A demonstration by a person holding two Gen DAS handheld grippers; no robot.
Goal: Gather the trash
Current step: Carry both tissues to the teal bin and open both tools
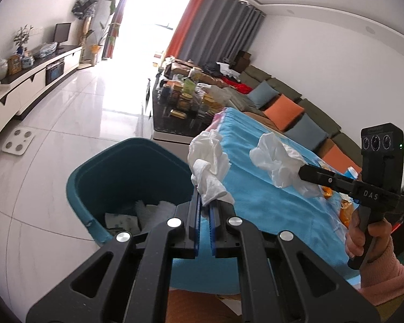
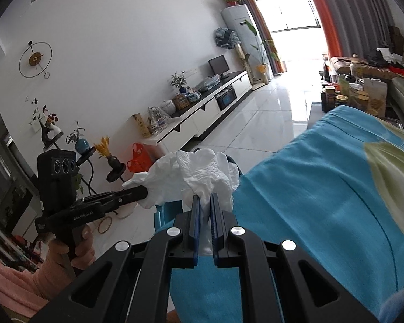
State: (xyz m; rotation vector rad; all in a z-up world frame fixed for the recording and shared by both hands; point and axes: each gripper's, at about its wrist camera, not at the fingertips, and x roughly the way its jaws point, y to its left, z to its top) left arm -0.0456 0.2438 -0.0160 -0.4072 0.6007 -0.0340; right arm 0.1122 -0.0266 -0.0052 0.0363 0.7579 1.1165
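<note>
A long white low cabinet with a dark top [image 2: 202, 113] is set along the white wall, and a small black monitor [image 2: 218, 64] is stood on it beside potted plants and jars. A round wire-framed wall clock [image 2: 35, 58] is hung higher up. A tall white standing air conditioner [image 1: 107, 5] is placed by the bright window – grey and orange curtains [image 1: 215, 24] are drawn beside it. A dark glass coffee table [image 1: 180, 107] is crowded with jars and packets (labels cannot be read). Orange and blue cushions [image 1: 282, 111] are lined along an olive sofa. A white bathroom scale [image 1: 17, 141] is left on the glossy tiled floor.
</note>
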